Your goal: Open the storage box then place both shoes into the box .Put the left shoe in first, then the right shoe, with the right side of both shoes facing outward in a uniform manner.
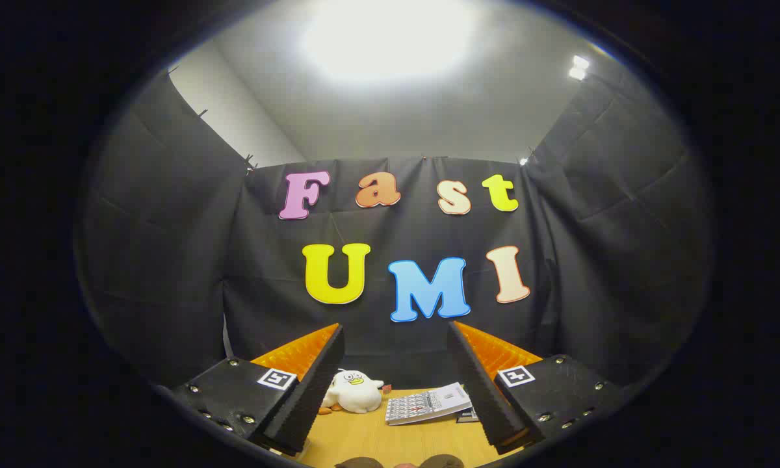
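Gripper view, gripper point(395, 338) jaws apart (nothing between), plush duck point(354, 392) and booklet point(428, 403) beyond, wooden table point(390, 442).

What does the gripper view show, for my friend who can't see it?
The hand-held gripper points its open fingers over a wooden table, holding nothing. Beyond them lie a white plush duck and a booklet, before a black cloth wall.

The gripper point(395, 383) has its fingers spread wide with nothing between them; ahead lies a bare strip of wooden table point(377, 439); farther on, a plush duck point(354, 392) to the left and a booklet point(428, 403) to the right block the far side
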`<state>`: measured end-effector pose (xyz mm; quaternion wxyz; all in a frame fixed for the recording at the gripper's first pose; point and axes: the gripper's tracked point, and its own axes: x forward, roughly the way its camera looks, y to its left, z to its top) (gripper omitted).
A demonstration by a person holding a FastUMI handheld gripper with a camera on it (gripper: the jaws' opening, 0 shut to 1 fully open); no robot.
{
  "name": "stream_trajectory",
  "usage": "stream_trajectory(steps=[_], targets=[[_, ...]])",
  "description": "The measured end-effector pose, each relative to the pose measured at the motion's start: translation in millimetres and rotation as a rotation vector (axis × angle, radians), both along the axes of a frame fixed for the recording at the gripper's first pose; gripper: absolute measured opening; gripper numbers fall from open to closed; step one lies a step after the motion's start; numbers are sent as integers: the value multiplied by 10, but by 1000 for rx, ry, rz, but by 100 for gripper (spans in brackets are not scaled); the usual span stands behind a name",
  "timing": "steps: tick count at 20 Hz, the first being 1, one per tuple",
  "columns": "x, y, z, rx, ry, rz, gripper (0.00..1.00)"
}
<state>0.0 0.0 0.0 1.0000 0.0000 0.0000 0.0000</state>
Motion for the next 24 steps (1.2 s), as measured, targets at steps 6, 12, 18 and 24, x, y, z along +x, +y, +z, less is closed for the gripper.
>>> stream_trajectory(steps=[6, 12, 18, 24], targets=[[-21, -48, -112, 14, 33, -14, 97], [-83, -223, -207, 36, 63, -44, 97], [-127, -234, -343, 55, 91, -41, 97], [-187, 64, -675, 158, 187, 70, 97]])
